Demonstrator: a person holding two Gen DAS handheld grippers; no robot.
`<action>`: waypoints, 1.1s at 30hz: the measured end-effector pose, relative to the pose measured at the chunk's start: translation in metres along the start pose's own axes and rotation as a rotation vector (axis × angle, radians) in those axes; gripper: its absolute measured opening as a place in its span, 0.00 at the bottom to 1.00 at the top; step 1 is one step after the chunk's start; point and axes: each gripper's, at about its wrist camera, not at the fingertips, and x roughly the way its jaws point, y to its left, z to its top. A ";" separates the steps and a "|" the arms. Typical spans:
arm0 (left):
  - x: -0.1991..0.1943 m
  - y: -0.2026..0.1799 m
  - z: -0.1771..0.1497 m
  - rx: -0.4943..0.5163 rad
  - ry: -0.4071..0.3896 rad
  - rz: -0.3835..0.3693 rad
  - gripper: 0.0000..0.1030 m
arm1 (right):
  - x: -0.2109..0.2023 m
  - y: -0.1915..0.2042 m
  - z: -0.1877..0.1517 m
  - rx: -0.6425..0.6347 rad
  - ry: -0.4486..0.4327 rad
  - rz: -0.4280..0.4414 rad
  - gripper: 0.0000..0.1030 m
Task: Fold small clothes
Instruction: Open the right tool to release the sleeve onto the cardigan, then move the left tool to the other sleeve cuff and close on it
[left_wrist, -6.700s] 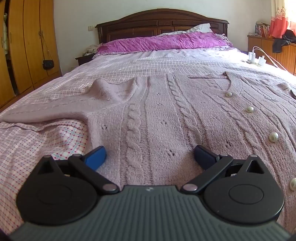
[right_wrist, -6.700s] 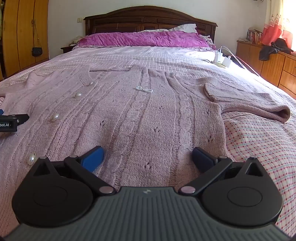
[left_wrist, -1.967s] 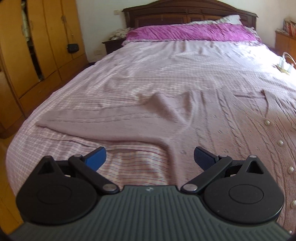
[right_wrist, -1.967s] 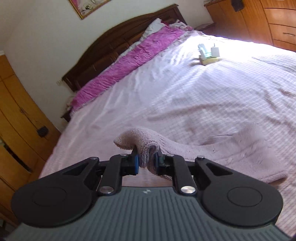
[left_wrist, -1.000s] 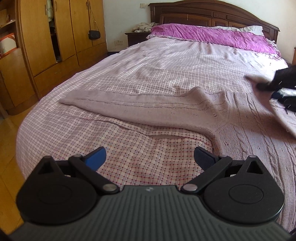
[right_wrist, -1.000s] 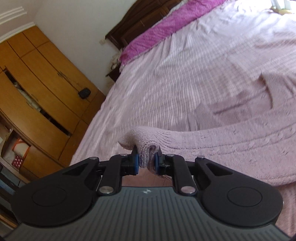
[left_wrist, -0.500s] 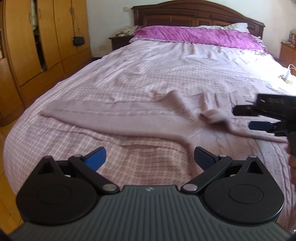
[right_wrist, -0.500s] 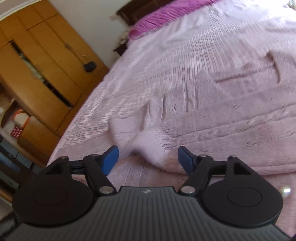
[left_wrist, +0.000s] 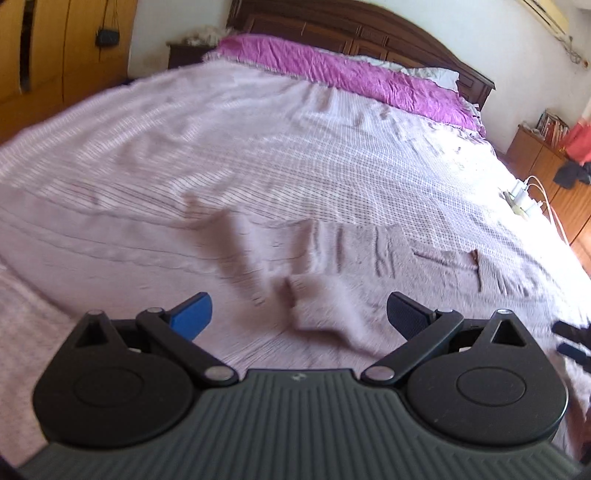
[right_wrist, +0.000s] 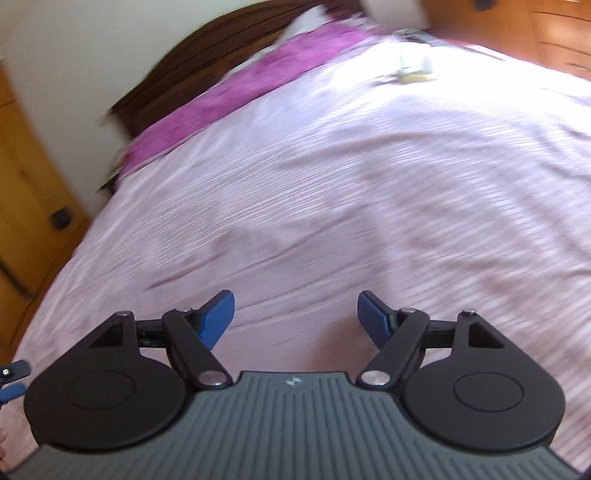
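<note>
A pale pink knitted cardigan (left_wrist: 369, 251) lies spread on the bed. One sleeve end (left_wrist: 325, 314) lies folded in across its body, just ahead of my left gripper (left_wrist: 299, 314). That gripper is open and holds nothing. The other sleeve (left_wrist: 92, 251) stretches away to the left. My right gripper (right_wrist: 295, 314) is also open and empty above the cardigan, in a view heavily blurred by motion. The tips of the right gripper (left_wrist: 570, 338) show at the right edge of the left wrist view.
The bed has a pink checked cover (left_wrist: 295, 147), a magenta pillow (left_wrist: 332, 70) and a dark wooden headboard (left_wrist: 369, 29). White chargers with cables (left_wrist: 522, 195) lie near the right edge. Wooden wardrobes (left_wrist: 55, 55) stand left, a wooden dresser (left_wrist: 546, 166) right.
My right gripper has let go of the sleeve end, opened, and swung away. My left gripper has moved right, over the dropped sleeve end.
</note>
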 end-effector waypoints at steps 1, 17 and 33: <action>0.009 -0.001 0.002 -0.006 0.006 0.002 1.00 | 0.001 -0.012 0.003 0.015 -0.011 -0.010 0.77; 0.056 -0.014 -0.009 -0.057 -0.019 -0.020 0.22 | 0.065 -0.026 0.011 -0.122 0.020 0.000 0.46; 0.064 -0.013 -0.015 0.050 -0.055 0.155 0.39 | 0.062 -0.055 0.009 -0.010 -0.071 -0.079 0.14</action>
